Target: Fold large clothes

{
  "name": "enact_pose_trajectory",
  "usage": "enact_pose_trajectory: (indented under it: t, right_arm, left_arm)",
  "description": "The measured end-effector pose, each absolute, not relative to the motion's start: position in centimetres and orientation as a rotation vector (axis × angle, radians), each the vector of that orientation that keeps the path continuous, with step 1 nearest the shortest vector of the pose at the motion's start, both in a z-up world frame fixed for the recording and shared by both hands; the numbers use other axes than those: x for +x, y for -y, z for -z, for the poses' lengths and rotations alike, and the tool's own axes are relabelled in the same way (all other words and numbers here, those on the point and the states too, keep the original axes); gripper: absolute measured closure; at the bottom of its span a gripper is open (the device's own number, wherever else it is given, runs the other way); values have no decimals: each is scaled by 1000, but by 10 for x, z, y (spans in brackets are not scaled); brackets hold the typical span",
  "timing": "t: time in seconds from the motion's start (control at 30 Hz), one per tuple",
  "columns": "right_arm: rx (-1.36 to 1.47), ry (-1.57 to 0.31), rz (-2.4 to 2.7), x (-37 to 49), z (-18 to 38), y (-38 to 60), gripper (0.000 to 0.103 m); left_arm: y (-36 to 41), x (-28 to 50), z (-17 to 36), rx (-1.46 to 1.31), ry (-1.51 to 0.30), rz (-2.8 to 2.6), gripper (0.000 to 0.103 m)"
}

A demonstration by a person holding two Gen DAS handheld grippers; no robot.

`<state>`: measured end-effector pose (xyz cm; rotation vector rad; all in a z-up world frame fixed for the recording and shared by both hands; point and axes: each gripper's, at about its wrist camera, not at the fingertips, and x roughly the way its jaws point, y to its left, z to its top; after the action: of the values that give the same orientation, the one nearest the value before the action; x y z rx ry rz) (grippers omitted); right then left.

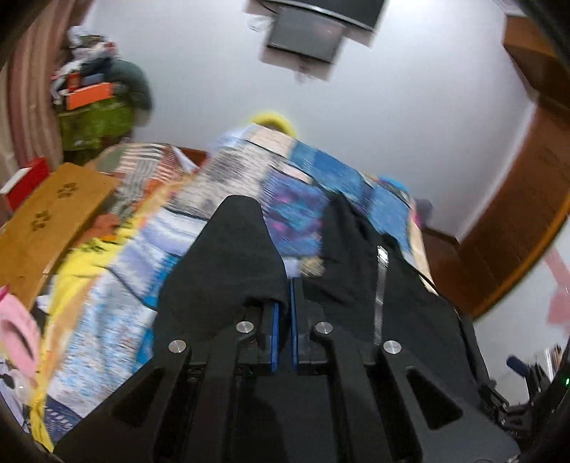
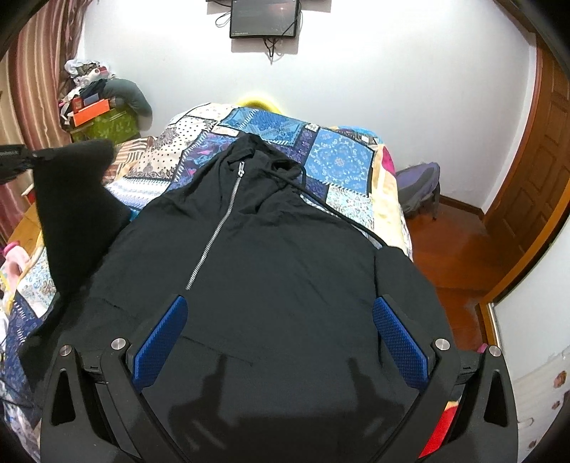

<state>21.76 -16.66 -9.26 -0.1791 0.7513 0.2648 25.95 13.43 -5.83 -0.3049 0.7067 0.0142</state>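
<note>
A black zip-up hoodie (image 2: 285,256) lies front up on the patchwork quilt (image 2: 335,160), its hood toward the wall. In the right wrist view my right gripper (image 2: 281,302) hovers open above the hoodie's lower body, blue pads (image 2: 160,349) spread wide with nothing between them. At that view's left edge my left gripper (image 2: 34,155) holds the hoodie's sleeve (image 2: 71,199) lifted off the bed. In the blurred left wrist view the left gripper (image 1: 283,306) is shut on the black sleeve cloth (image 1: 231,263), which drapes over its fingertips. The zipper (image 1: 379,285) shows at the right.
A dark screen (image 2: 263,17) hangs on the white wall. A grey backpack (image 2: 416,188) sits on the wooden floor right of the bed, near a wooden door (image 2: 534,171). A cluttered pile (image 2: 96,103) stands at the far left. A wooden board (image 1: 46,220) lies left of the bed.
</note>
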Motion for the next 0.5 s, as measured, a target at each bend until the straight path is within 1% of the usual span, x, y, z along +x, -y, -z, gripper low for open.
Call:
enact_pose_trajectory:
  t: [0.27,0.5]
  right_arm:
    - [-179,-779,-260,212,100,182,0]
    - [-185,-799,-252,208,105,185,0]
  left_arm:
    - [-46,267,106,-268,-841,130,99]
    - [3,253,152,-172,-982,201,99]
